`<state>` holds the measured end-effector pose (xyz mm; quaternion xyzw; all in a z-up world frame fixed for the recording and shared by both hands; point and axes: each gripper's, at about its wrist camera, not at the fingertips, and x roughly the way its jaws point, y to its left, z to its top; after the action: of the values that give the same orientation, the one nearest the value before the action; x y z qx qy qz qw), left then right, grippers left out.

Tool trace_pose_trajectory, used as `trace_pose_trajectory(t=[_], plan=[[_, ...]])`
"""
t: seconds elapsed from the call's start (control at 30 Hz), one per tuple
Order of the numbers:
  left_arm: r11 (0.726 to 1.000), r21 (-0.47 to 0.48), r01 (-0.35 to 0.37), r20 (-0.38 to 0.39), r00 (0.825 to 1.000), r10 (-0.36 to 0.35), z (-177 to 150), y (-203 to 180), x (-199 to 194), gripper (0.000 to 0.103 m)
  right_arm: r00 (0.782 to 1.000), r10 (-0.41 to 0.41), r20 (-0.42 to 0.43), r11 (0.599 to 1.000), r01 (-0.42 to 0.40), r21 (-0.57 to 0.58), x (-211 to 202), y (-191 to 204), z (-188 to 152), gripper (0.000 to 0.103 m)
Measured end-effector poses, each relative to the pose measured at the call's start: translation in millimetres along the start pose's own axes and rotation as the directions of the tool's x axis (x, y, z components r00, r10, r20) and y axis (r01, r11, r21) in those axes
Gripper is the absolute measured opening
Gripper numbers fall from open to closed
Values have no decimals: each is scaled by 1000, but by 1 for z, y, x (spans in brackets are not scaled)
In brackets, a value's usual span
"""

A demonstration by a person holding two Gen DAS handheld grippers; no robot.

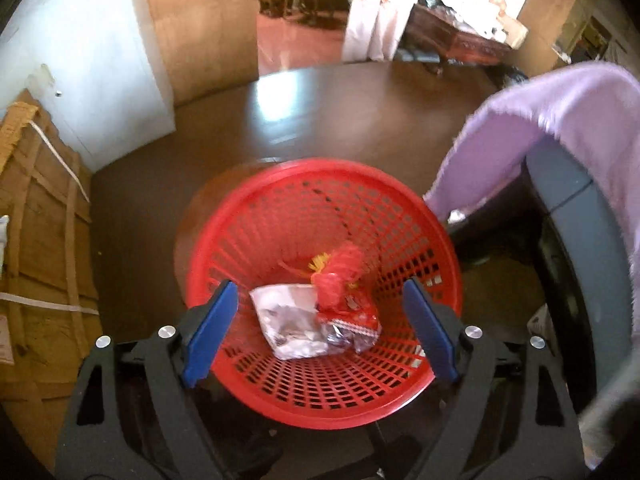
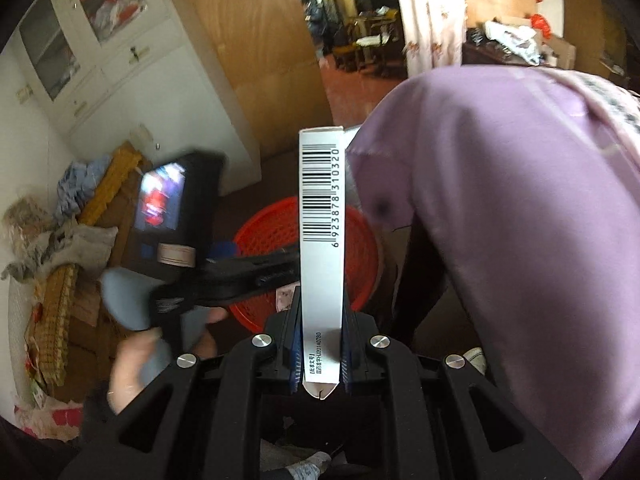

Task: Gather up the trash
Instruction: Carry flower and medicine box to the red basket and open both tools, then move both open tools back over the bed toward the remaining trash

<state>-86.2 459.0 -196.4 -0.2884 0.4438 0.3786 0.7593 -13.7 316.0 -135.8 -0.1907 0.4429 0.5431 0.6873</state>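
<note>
Left wrist view: left hand-held gripper [image 1: 320, 330] spread wide above the red basket [image 1: 248, 216], nothing between its pads, presumably so a piece can fall in; wrappers [image 1: 304, 320] lie on the basket floor; the basket stands on a dark counter [image 1: 320, 120]. Right wrist view: right hand-held gripper [image 2: 320, 354] pinches a slim white box [image 2: 322, 240] by its near end, barcode side up, held over the basket, likely the next piece to drop; a purple sleeve [image 2: 500, 220] fills the right.
</note>
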Motion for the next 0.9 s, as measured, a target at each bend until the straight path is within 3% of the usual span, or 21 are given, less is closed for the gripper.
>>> trace_pose_trajectory(t=[0.2,0.27,0.3,0.37,0.67,0.9], plan=[[997,-80,-13,54,998,17,11,24,-16,85,996,30,-82,999,-32,-22,57,16,23,19],[995,-103,-8,53,999,14,12,31,-15,85,994,26,-106,999,-29,-33,75,20,30,32],[994,-110,-6,49,999,12,12,33,-14,85,994,15,-109,999,-18,-32,82,21,33,47],[994,-112,0,39,999,4,11,36,-12,85,995,3,-100,1000,-5,-19,86,24,33,47],[995,-68,71,29,997,-69,8,21,-14,85,998,-61,-12,998,61,-32,37,25,11,47],[992,28,126,58,990,-128,-1,-10,-34,85,983,-157,98,988,155,23,-29,8,-17,53]])
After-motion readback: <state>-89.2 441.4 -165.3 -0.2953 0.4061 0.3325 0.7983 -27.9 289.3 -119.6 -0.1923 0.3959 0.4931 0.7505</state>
